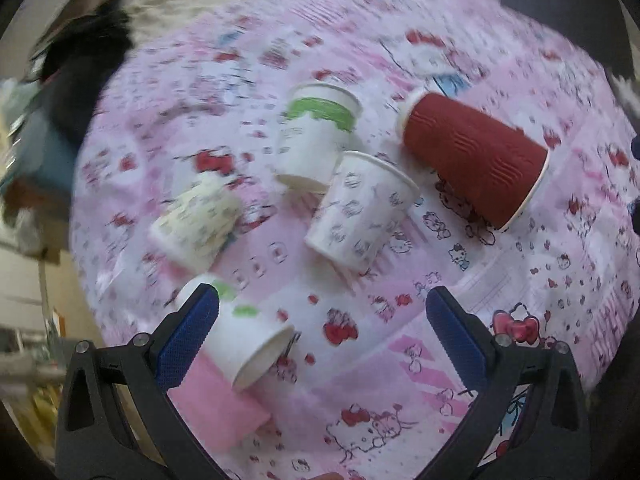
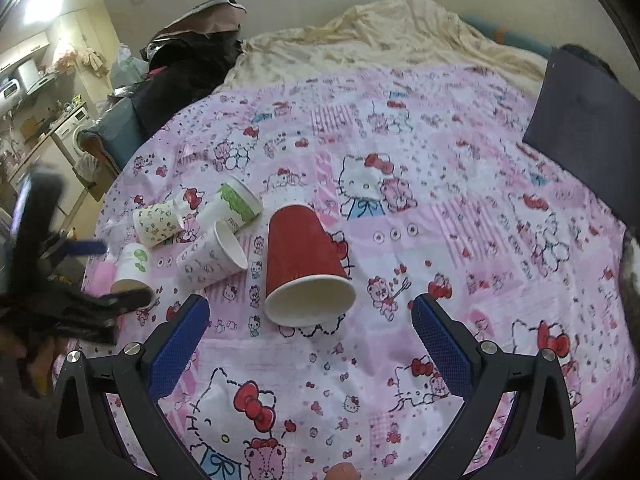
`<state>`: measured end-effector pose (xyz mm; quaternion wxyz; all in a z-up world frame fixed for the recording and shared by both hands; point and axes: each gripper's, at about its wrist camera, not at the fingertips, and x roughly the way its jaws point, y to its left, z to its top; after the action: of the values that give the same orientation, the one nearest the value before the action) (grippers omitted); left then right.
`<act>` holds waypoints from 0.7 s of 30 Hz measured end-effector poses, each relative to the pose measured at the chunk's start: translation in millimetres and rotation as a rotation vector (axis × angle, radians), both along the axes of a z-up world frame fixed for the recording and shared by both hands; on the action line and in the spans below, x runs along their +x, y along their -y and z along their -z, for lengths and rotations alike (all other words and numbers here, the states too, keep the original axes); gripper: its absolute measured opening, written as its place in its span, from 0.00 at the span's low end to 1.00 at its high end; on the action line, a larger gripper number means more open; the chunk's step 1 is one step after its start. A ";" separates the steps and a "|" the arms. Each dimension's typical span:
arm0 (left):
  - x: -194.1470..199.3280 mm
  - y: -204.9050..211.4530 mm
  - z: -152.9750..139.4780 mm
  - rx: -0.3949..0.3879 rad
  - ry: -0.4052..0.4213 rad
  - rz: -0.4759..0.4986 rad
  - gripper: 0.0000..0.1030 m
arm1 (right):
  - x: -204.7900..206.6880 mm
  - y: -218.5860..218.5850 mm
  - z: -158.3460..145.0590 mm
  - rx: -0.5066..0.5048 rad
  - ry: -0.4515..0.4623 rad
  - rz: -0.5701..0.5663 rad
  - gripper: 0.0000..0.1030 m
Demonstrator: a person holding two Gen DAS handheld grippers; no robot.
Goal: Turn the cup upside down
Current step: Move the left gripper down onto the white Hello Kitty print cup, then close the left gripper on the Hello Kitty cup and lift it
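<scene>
Several paper cups lie on their sides on a pink Hello Kitty bedspread [image 2: 460,208]. A large red ribbed cup [image 2: 300,252] lies with its mouth toward my right gripper [image 2: 310,328], which is open and empty just in front of it. The red cup also shows in the left wrist view [image 1: 476,156]. My left gripper [image 1: 322,322] is open; a white cup with green marks [image 1: 244,340] lies against its left finger [image 1: 188,336]. A white patterned cup [image 1: 356,212], a green-banded cup [image 1: 316,136] and a cream patterned cup [image 1: 196,224] lie beyond.
A dark flat object [image 2: 580,132] rests at the right of the bed. Dark clothes and bags [image 2: 188,64] are piled at the far left edge. A cream blanket [image 2: 380,36] covers the far end. The left gripper [image 2: 60,280] appears blurred at the bed's left edge.
</scene>
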<state>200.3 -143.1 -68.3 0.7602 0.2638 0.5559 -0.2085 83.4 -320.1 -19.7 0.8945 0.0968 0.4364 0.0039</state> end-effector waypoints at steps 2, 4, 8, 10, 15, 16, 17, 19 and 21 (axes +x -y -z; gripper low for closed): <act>7.1 9.3 9.3 0.020 -0.028 0.028 0.99 | 2.2 -0.4 3.0 0.004 -0.011 -0.003 1.00; 13.0 19.8 17.7 0.040 -0.043 0.059 0.94 | 4.4 -1.2 5.8 0.007 -0.018 -0.005 1.00; 21.4 34.9 30.6 0.064 -0.056 0.103 0.87 | 8.4 -2.1 10.7 0.009 -0.036 -0.012 1.00; 25.8 40.0 39.1 0.080 -0.076 0.112 0.84 | 9.8 -1.7 13.5 0.015 -0.046 -0.014 1.00; 28.3 48.1 52.8 0.093 -0.095 0.142 0.52 | 11.0 -2.8 16.5 0.011 -0.060 -0.015 1.00; 28.5 47.6 53.4 0.084 -0.097 0.140 0.53 | 10.7 -3.0 16.4 0.005 -0.059 -0.016 1.00; 28.3 46.4 52.4 0.071 -0.100 0.136 0.52 | 10.5 -3.2 16.2 0.001 -0.059 -0.016 1.00; 26.9 41.4 46.6 0.047 -0.092 0.113 0.52 | 10.1 -3.0 15.8 0.000 -0.058 -0.014 1.00; 25.1 35.9 40.1 0.021 -0.100 0.092 0.52 | 9.8 -2.9 15.8 0.001 -0.059 -0.012 1.00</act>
<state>225.4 -179.0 -108.4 0.7184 0.2865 0.5826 -0.2500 93.2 -317.2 -35.5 0.8811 0.0945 0.4634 0.0068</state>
